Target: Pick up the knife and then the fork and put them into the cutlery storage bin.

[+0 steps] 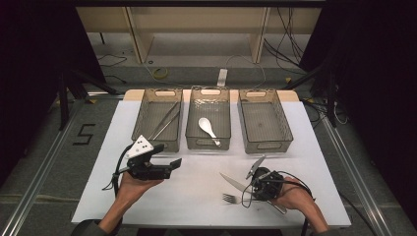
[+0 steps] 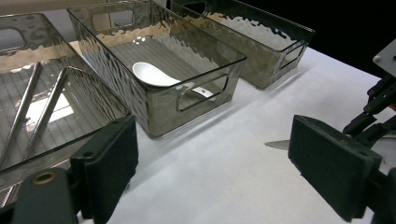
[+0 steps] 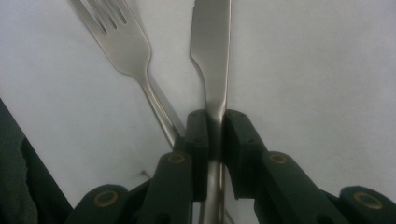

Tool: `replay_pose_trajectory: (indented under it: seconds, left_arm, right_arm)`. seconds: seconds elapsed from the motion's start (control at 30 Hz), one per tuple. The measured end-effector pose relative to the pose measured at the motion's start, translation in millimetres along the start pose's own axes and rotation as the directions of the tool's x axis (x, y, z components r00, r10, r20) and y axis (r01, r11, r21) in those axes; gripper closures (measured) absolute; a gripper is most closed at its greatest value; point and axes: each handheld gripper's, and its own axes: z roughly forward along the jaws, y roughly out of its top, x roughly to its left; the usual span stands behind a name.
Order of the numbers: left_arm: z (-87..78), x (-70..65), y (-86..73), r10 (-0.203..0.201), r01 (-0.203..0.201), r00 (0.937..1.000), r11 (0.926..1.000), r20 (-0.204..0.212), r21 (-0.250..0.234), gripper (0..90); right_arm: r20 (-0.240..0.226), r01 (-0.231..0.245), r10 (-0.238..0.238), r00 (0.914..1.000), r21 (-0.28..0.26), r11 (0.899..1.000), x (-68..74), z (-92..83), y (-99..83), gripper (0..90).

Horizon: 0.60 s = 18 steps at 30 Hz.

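Left gripper (image 1: pixel 167 162) hovers jaws spread wide, nothing between them, near the chopstick bin's (image 1: pixel 147 110) front edge; plenty of bare white table (image 1: pixel 196 172) mid-front; right gripper (image 3: pixel 214 128) is pinching the knife (image 3: pixel 211 51) by its handle, fork (image 3: pixel 125 46) just beside it, close to the table's front edge.

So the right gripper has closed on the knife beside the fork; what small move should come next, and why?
Probably a short straight lift. The right gripper is shut on the knife, whose blade lies low over the white table, and the fork runs close alongside. Rising first should clear the fork before carrying toward the empty right bin.
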Motion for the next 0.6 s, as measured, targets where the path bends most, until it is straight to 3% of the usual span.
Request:
replay_pose_trajectory:
  seconds: [0.23, 0.27, 0.6]
  left_arm:
    - [-0.2, 0.7, 0.0, -0.002, 0.002, 1.0000, 1.0000, -0.001, 0.001, 15.5]
    - [-0.2, 0.7, 0.0, -0.002, 0.002, 1.0000, 1.0000, -0.001, 0.001, 15.5]
    - [-0.5, 1.0, 0.0, -0.004, 0.004, 1.0000, 1.0000, -0.002, -0.003, 15.5]
  right_arm:
    - [0.023, 0.005, -0.004, 0.9997, -0.037, 0.999, -3.2, -11.4, -0.4, 81.1]
    - [0.022, -0.011, 0.012, 0.9997, -0.046, 0.999, -3.4, -14.0, -0.3, 81.1]
    - [-0.023, -0.049, 0.046, 0.9987, -0.155, 0.987, -13.0, -33.2, 0.2, 81.6]
